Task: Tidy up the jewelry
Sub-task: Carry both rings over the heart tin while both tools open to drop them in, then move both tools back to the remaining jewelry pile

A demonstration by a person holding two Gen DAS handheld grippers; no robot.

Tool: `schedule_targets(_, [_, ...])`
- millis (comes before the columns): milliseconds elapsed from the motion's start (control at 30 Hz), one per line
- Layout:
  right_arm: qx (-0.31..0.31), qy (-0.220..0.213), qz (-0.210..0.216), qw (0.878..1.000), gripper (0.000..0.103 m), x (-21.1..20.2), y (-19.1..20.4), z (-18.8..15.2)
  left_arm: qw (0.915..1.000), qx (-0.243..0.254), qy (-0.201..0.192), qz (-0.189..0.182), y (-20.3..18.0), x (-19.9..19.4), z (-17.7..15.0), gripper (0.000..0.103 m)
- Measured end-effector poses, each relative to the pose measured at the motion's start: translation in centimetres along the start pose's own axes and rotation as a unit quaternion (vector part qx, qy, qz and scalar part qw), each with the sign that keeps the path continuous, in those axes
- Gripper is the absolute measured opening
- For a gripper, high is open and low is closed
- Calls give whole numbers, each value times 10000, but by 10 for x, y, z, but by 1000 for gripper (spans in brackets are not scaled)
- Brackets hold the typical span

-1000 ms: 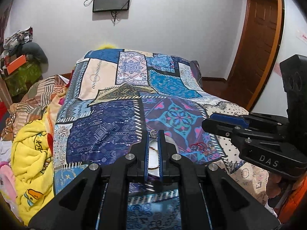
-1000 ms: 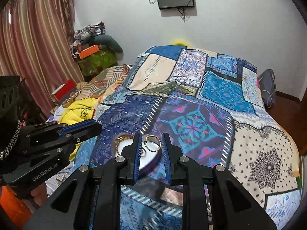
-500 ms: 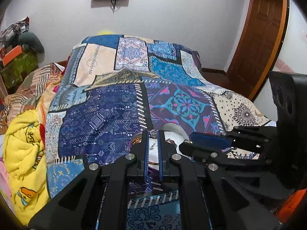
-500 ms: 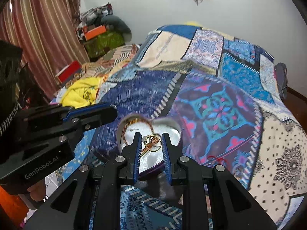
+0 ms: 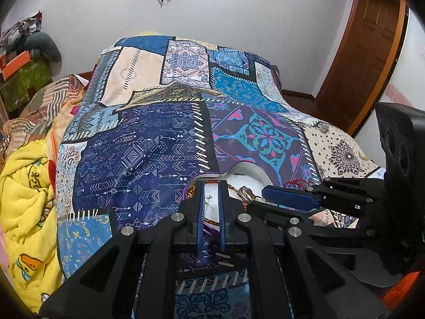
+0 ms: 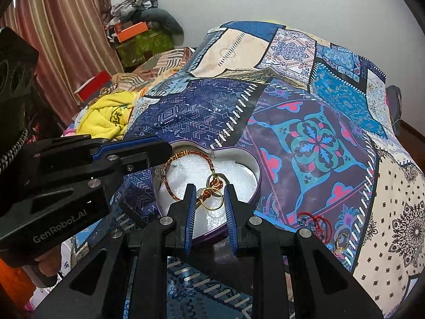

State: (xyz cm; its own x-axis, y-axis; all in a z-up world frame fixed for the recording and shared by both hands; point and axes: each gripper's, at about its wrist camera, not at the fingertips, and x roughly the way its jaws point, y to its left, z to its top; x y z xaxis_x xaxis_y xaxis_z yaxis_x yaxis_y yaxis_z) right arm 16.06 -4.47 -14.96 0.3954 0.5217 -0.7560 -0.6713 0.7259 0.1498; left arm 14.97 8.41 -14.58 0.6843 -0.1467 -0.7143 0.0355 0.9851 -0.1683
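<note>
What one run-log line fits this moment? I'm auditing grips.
right gripper: shut on gold rings, over heart tin | left gripper: shut, contents unclear | red string bracelet: on bedspread, outside tin

We see the left gripper (image 5: 211, 207), jaws nearly closed, above the heart-shaped box (image 5: 252, 171) on the patchwork bedspread (image 5: 138, 159); the right gripper (image 5: 265, 199) is alongside.

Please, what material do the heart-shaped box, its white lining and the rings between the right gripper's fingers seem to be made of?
The heart-shaped box looks like thin painted metal: a smooth purple wall with a pale rim, though plastic is possible. The white lining seems foam, matte and grainy with a slight sparkle. The rings look like gold-coloured polished metal, thin and shiny; real gold cannot be judged.
</note>
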Motion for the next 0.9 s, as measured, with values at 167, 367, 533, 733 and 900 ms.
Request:
schedule_targets(167, [-7, 58, -70, 10000, 21, 1, 1, 2, 10000, -35, 28, 25, 1, -1, 0, 12])
schedule_targets(367, [-48, 1, -129, 9999, 28, -7, -2, 1, 9998, -116, 1, 178, 3, -7, 1, 29])
schedule_targets(533, [23, -123, -227, 9997, 39, -19, -7, 1, 9996, -130, -32, 249, 1, -14, 5, 31])
schedule_targets(733, [138, -309, -312, 9989, 39, -38, -19, 2, 9995, -68, -110, 287, -10, -23, 10, 32])
schedule_targets(900, [352, -506, -421, 9972, 39, -58, -36, -1, 9995, 63, -191, 255, -28, -28, 15, 32])
